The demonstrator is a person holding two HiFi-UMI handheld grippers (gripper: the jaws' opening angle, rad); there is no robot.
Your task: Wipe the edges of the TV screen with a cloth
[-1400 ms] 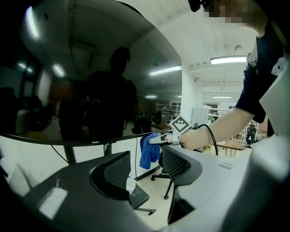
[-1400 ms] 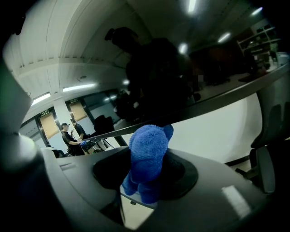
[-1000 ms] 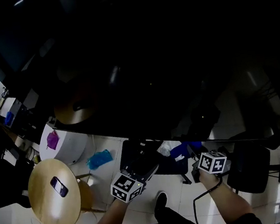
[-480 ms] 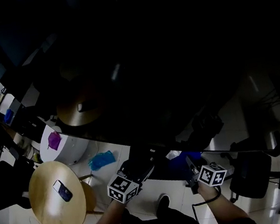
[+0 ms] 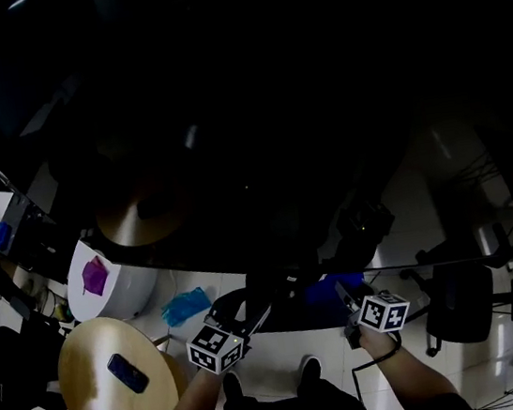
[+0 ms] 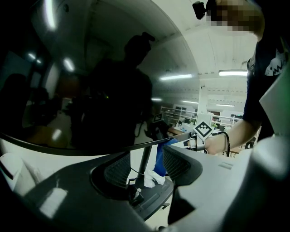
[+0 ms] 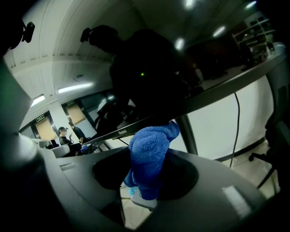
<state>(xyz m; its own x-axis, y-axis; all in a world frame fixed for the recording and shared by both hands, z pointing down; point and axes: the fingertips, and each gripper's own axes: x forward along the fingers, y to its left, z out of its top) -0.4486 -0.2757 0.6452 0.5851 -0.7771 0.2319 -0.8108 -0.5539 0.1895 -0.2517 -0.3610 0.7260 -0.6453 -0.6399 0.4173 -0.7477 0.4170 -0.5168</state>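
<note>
One cloth (image 7: 152, 152), gripped by right claw (image 7: 147, 176) at lower edge of TV screen (image 7: 149, 68), seemingly mid-wipe; left claw (image 6: 147, 174) wide, empty; next: slide along.

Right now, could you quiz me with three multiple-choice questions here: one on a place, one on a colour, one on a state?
1. Which edge of the TV is the cloth at? A top, B bottom, C left side.
2. What colour is the cloth in the right gripper? A red, B yellow, C blue.
3. How is the left gripper? A shut on the cloth, B open and empty, C shut on a cable.
Answers: B, the cloth meets the screen's lower rim; C, it shows bright blue; B, its jaws stand apart, nothing between.
</note>
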